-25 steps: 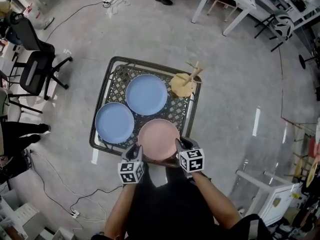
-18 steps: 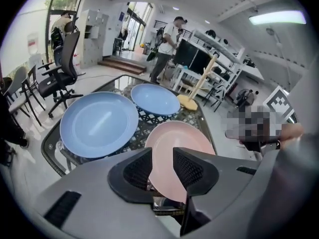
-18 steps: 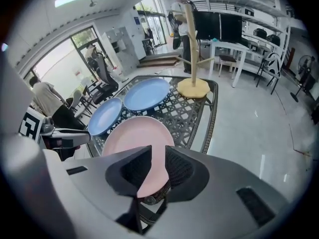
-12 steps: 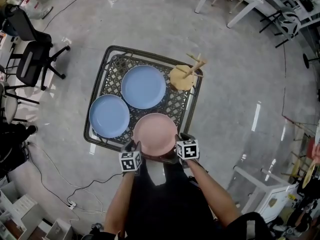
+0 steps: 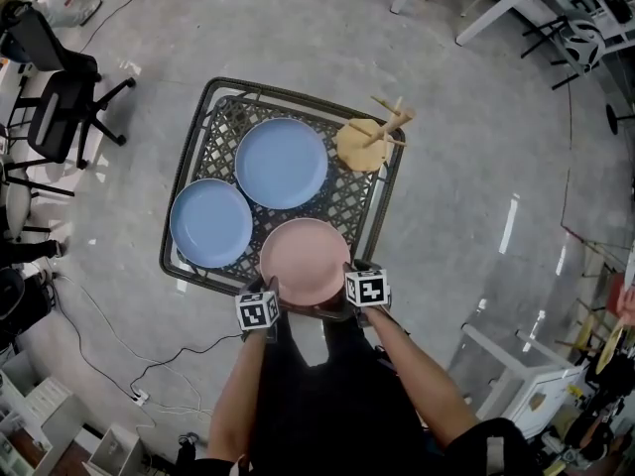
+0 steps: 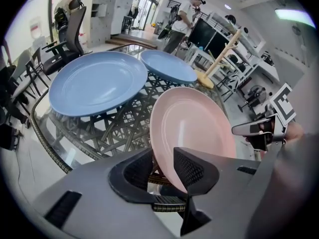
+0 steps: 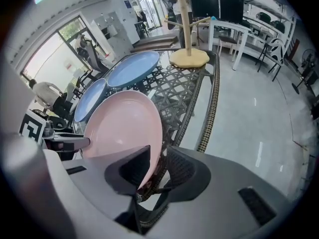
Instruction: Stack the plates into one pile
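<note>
The pink plate (image 5: 306,260) has come down with both tongs and sits lower in the head view than a moment ago, at the near right corner of the counter (image 5: 349,198). The left tongs (image 5: 270,291) have just been opening and stand wide, with the plate's near-left rim between them and a gap beside it. The right tongs (image 5: 349,274) have also been opening; they stand about half apart around the near-right rim, not clamped.

The plate's near rim reaches the counter's near edge. Open floor lies to the right and behind.

The plate is round, so it has no long axis. It faces up and looks close to flat.

Two blue plates lie face up just beside it, one to the left (image 5: 210,223) and one farther off (image 5: 282,163). I cannot tell if they touch it. A wooden stand (image 5: 365,145) stands at the far right corner. A chair (image 5: 60,117) stands well off to the left.
</note>
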`<move>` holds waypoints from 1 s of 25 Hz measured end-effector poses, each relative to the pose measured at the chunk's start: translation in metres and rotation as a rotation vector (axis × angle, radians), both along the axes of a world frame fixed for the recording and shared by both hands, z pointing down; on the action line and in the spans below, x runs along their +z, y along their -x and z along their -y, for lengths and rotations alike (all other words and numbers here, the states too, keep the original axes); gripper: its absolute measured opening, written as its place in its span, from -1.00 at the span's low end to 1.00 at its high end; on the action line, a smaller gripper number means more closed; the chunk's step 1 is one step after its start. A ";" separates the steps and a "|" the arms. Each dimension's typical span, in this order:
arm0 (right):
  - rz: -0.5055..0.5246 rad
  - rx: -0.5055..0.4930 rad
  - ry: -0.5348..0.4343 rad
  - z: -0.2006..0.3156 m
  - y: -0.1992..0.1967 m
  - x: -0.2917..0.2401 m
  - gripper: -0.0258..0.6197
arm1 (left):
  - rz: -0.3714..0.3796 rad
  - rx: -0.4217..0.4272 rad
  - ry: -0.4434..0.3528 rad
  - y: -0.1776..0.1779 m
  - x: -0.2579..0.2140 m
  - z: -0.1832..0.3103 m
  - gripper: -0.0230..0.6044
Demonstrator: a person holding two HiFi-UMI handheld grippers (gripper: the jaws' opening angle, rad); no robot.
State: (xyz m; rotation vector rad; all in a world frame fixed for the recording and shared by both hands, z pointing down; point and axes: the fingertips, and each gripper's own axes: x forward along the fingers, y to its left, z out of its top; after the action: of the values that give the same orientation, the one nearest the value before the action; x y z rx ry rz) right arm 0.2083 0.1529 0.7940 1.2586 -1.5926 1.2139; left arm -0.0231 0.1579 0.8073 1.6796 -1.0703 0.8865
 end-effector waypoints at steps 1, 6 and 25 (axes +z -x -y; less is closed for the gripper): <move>0.000 0.003 0.006 -0.002 0.000 0.003 -0.65 | -0.001 0.002 0.007 -0.001 0.003 -0.002 -0.48; -0.006 -0.010 0.025 -0.006 0.004 0.011 -0.74 | 0.023 -0.040 0.005 0.004 0.006 -0.003 -0.68; 0.084 -0.047 -0.114 0.020 -0.004 -0.063 -0.81 | 0.025 -0.086 -0.174 -0.004 -0.083 0.022 -0.72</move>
State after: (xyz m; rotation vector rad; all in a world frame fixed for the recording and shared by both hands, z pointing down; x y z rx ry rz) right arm 0.2126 0.1326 0.7315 1.2479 -1.7638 1.1747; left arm -0.0193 0.1360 0.7248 1.7538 -1.2570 0.7799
